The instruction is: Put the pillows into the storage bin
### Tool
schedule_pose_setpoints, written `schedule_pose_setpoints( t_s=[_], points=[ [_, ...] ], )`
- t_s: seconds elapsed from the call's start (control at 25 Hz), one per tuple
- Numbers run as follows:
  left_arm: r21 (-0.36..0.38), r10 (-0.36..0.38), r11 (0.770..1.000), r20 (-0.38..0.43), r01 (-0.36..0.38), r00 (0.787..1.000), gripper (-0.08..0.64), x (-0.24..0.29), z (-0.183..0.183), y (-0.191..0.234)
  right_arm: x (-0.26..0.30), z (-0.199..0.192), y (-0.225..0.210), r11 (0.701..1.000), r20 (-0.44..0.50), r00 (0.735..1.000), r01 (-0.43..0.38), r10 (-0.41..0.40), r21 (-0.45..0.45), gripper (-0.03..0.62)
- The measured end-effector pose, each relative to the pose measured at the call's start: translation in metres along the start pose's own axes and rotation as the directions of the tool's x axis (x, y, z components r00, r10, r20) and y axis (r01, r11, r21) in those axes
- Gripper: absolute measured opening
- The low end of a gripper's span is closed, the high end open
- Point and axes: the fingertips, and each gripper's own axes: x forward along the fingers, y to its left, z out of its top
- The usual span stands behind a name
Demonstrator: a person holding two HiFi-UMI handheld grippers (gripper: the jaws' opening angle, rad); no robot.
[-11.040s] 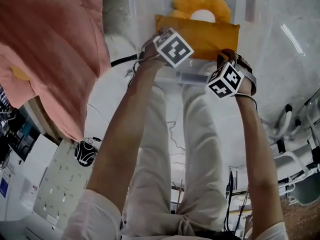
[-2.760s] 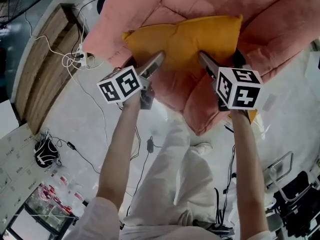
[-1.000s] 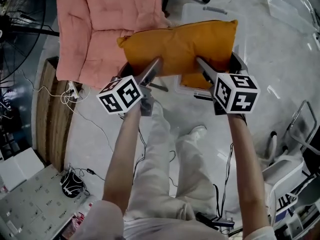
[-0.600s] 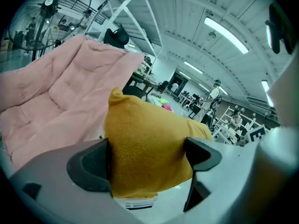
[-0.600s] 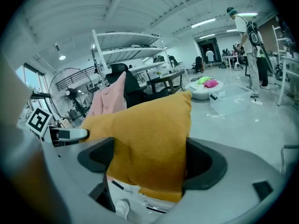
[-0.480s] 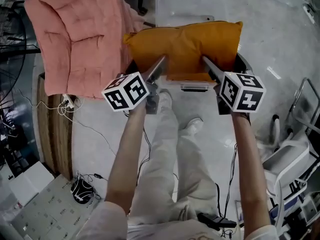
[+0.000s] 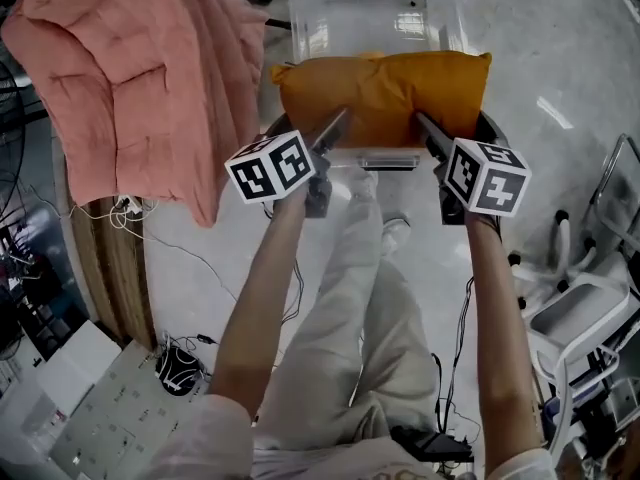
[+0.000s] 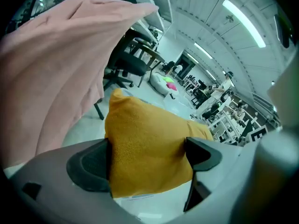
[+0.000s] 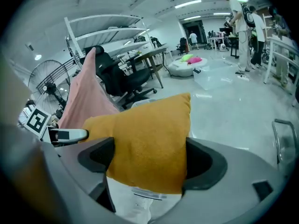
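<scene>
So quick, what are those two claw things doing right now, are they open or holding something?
Left gripper: closed on the orange pillow.
Right gripper: closed on the same orange pillow, further along it.

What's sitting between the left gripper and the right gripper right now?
An orange pillow stretches between them in the head view, the left gripper clamped on one end and the right gripper on the other, over the clear storage bin.
</scene>
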Motion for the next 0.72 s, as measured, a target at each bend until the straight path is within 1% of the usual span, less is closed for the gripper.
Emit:
schedule_pose_setpoints(
  t_s=[0.24,0.48,0.72],
  points=[
    [-0.023,0.017,1.000,-0.100,-0.020,0.995,0.508,0.040,-0.022,0.029,0.039,-0.030,-0.019,0.998,-0.079,0.997,0.022,-0.017,0.060,0.477],
    [-0.072,0.040,0.996,-0.198,-0.056,0.979,0.509,0.070,-0.053,0.060,0.073,-0.065,-0.032,0.994,-0.171,0.985,0.054,-0.038,0.090,0.479],
    [-0.085,0.061,0.993,-0.266,-0.086,0.962,0.512,0.096,-0.079,0.081,0.099,-0.096,-0.046,0.989,-0.238,0.970,0.076,-0.044,0.129,0.479]
  ],
)
